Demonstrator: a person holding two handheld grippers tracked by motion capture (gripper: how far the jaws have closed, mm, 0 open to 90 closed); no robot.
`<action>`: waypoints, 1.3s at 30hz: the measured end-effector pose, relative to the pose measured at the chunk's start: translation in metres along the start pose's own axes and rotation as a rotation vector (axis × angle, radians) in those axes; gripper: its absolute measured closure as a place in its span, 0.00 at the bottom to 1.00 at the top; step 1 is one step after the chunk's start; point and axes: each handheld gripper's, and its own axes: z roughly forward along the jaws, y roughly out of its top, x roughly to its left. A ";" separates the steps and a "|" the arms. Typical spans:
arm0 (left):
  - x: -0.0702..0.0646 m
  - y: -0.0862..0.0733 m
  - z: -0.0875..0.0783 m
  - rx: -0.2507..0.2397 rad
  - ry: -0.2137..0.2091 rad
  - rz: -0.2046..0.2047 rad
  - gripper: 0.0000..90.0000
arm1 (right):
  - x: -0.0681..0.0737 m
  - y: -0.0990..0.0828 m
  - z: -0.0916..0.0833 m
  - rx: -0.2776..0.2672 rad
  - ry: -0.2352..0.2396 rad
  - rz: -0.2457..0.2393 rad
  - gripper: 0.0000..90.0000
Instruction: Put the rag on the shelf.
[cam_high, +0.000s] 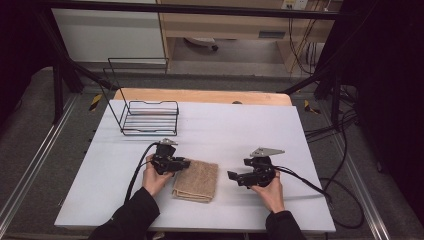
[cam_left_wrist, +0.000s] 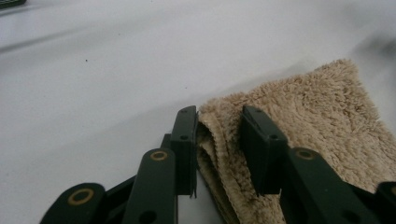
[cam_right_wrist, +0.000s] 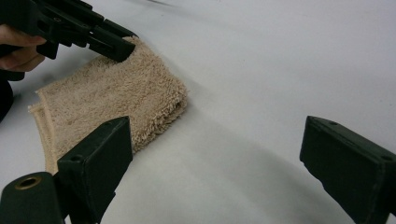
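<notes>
- We have a folded tan towel (cam_high: 196, 180) lying flat on the white table (cam_high: 240, 125), near the front edge and between our two hands, well apart from the wire rack (cam_high: 150, 118) at the back left.
- Our left gripper (cam_left_wrist: 218, 135) straddles the towel's near corner: the jaws stand narrow with the folded layers between them, and the pads look just short of a firm pinch, though we cannot tell for certain.
- To do this well, we want every layer of that corner inside the jaws before closing fully, so the fold does not peel open when we lift.
- Our right gripper (cam_right_wrist: 215, 154) hovers beside the towel's other side with its jaws wide and nothing between them; one jaw sits just at the towel's edge.
- We judge the next good move is to slide the right jaws over the matching corner, low to the table, one pad under the stack.
- We keep both grips level and close gently, since soft terry slips out of a shallow bite.
</notes>
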 end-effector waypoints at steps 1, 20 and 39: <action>0.000 0.000 0.000 0.000 0.000 0.000 0.76 | 0.000 0.000 0.000 0.003 0.002 0.005 0.11; 0.000 -0.002 0.000 0.001 -0.014 0.044 0.91 | 0.010 0.012 0.018 0.002 0.013 0.003 0.25; 0.001 -0.003 0.000 -0.005 -0.023 0.044 0.91 | 0.020 0.023 0.062 0.119 -0.001 0.025 0.73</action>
